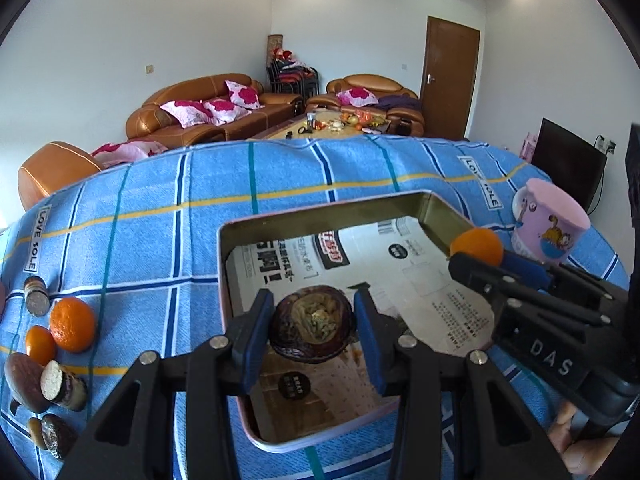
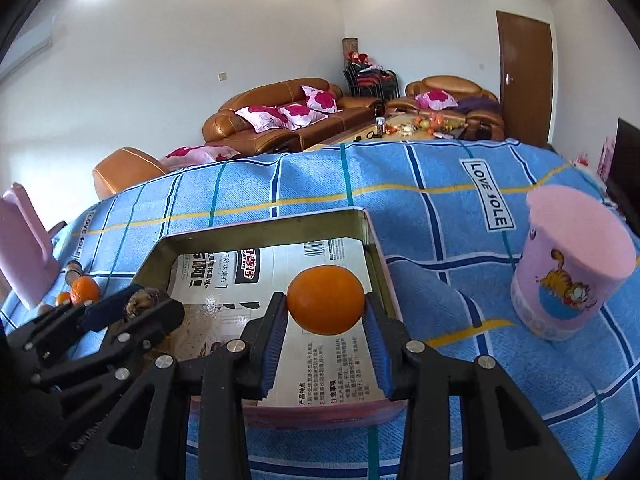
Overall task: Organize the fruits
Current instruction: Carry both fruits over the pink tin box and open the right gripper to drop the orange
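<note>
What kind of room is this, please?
Most likely a home living room: leather sofas with pink cushions, a cluttered coffee table, and a television by the wall.

Place: I am working in a home living room.
Seating: brown leather sofas [image 1: 216, 108] with pink floral cushions [image 1: 208, 110].
Furnishings: cluttered coffee table [image 1: 320, 124], wooden door [image 1: 450, 76], dark television [image 1: 568, 160].
Work surface: blue checked tablecloth [image 1: 160, 216].
</note>
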A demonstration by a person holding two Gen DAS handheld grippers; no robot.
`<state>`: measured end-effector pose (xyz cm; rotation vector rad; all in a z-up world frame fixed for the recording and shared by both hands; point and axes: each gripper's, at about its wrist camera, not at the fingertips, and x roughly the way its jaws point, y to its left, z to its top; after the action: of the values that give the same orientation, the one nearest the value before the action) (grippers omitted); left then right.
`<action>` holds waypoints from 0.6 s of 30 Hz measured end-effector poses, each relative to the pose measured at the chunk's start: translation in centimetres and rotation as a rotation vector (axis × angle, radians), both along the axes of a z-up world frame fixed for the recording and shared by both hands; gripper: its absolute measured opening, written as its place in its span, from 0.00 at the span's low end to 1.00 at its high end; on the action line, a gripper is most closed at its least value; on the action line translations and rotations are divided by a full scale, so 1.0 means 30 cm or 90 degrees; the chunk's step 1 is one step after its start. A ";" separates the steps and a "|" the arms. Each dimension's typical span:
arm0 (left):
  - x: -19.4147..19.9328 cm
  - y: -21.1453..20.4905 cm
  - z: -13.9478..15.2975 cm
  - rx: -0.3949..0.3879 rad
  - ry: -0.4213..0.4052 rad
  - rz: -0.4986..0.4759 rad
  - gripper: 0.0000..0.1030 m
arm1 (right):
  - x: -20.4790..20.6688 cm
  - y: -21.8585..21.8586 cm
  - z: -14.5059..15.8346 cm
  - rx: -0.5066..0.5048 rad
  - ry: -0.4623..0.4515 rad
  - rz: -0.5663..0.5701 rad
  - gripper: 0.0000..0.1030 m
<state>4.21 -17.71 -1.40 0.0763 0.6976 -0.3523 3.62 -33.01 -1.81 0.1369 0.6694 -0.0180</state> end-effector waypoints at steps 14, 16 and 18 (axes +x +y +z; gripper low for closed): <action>0.005 -0.027 -0.017 0.021 0.009 -0.013 0.42 | 0.005 0.024 -0.012 -0.001 0.007 0.005 0.40; 0.005 -0.028 -0.018 0.023 0.009 -0.012 0.42 | 0.004 0.023 -0.011 0.003 0.006 0.005 0.40; 0.005 -0.028 -0.018 0.025 0.008 -0.009 0.43 | 0.001 0.020 -0.008 0.012 0.001 0.008 0.40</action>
<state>4.36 -18.56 -1.93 0.1164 0.7165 -0.3531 3.66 -32.40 -2.05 0.1514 0.6719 0.0010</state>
